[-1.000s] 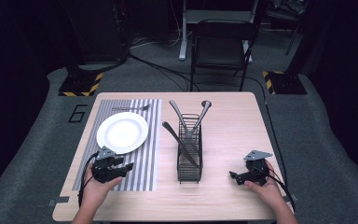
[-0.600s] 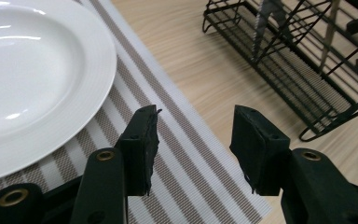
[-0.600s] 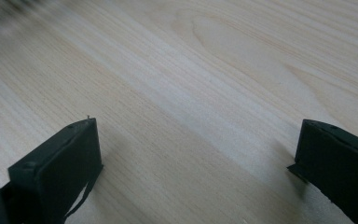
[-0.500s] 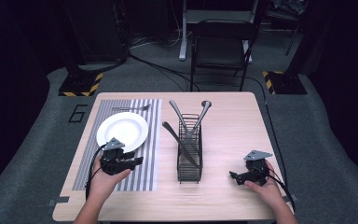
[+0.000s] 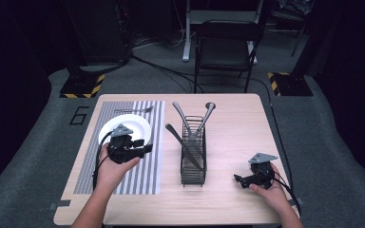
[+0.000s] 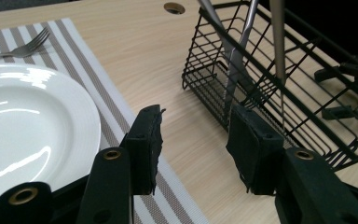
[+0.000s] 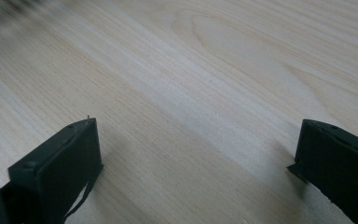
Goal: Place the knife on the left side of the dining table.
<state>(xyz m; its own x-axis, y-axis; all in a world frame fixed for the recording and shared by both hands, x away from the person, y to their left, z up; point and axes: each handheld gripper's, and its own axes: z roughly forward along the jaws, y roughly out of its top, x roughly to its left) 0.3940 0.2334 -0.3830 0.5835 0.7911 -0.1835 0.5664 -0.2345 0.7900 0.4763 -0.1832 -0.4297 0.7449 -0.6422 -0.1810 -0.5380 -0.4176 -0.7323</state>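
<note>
Grippers, left [image 5: 145, 148] beside plate [image 5: 135, 123] and right [image 5: 238, 179], both gape empty.

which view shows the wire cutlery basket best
The high view: the whole basket stands mid-table with its utensils leaning out. The left gripper view gives a closer look at one end's mesh and utensil stems, cropped by the frame. The right gripper view faces bare table.

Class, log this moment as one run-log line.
left hand-held gripper: open, above plate | right hand-held gripper: open, on table | cutlery basket: untouched
</note>
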